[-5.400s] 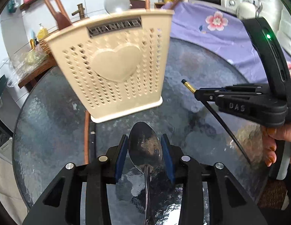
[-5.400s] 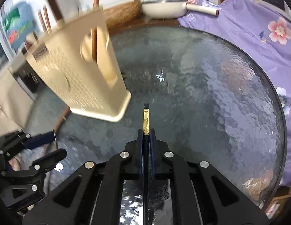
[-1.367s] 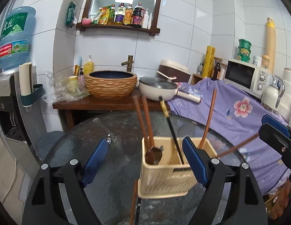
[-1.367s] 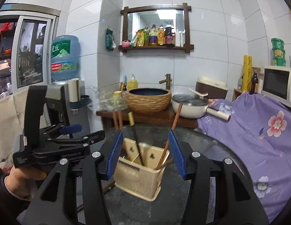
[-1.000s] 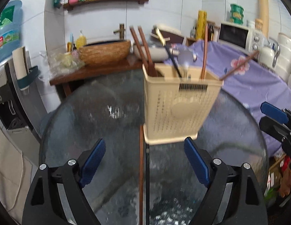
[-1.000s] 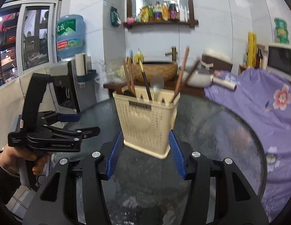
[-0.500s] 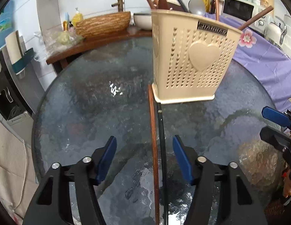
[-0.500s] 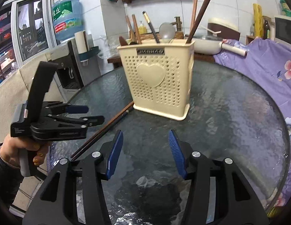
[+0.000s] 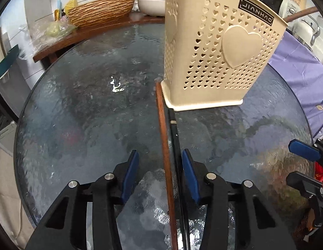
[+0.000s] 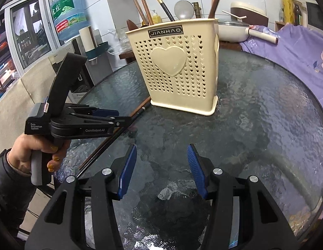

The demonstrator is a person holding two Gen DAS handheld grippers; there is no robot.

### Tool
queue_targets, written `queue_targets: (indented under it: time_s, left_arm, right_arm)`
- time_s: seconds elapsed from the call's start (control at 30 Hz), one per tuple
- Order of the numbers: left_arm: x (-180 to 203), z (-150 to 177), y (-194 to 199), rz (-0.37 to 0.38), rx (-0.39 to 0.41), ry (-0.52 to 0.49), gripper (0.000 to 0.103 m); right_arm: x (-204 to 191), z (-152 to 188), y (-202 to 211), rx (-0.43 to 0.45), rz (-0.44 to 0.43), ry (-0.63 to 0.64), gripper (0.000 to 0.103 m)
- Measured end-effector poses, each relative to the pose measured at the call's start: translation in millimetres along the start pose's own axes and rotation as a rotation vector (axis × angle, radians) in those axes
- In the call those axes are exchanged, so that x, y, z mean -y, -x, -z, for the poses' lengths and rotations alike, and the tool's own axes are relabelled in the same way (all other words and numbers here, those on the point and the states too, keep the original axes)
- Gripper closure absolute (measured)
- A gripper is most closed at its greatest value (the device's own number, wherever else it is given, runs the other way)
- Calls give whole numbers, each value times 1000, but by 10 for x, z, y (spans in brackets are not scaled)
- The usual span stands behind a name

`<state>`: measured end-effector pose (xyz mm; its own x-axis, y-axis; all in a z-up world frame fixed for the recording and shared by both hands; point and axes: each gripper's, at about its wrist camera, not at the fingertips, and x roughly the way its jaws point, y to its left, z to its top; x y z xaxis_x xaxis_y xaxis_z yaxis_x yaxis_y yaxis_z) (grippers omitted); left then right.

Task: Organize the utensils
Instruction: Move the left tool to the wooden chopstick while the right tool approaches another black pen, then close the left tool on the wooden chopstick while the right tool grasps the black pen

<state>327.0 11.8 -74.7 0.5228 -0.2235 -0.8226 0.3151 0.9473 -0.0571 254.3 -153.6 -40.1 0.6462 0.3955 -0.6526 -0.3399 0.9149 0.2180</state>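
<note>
A cream perforated utensil holder [image 9: 219,60] with a heart on its side stands on the round glass table [image 9: 82,112]; it also shows in the right wrist view [image 10: 178,66], holding chopsticks, a spoon and other utensils. A brown chopstick [image 9: 164,143] and a black chopstick [image 9: 176,143] lie side by side on the glass, running from the holder's base toward me. My left gripper [image 9: 160,170] is open, low over the table, its jaws either side of both chopsticks. My right gripper [image 10: 161,166] is open and empty above bare glass. The left gripper [image 10: 119,120] also shows there.
A purple flowered cloth [image 10: 296,48] covers a surface at the right. A wooden counter [image 9: 88,33] behind the table holds a woven basin [image 9: 101,10] and a white pan [image 10: 234,31]. A water dispenser [image 10: 69,14] stands at the left.
My left gripper has dropped lower and closer to the table, its jaws narrowing around the two chopsticks. The right gripper has moved slightly closer to the holder and stays open.
</note>
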Motion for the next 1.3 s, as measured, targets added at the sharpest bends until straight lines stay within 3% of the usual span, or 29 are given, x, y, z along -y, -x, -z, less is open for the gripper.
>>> queue_targets:
  time_s: [0.87,1.17,1.3]
  left_arm:
    - [-277,61,67,32,29,112,65]
    - [-39,127,73,-59,29,14,66]
    - [142,228,143,-33,23,5,66]
  right_arm:
    - [-69,72,-171,-52,-33,8,52]
    - [-148,86,-187,-59,-41,25,52]
    - [-131,79,-169,-55,-35,24,52]
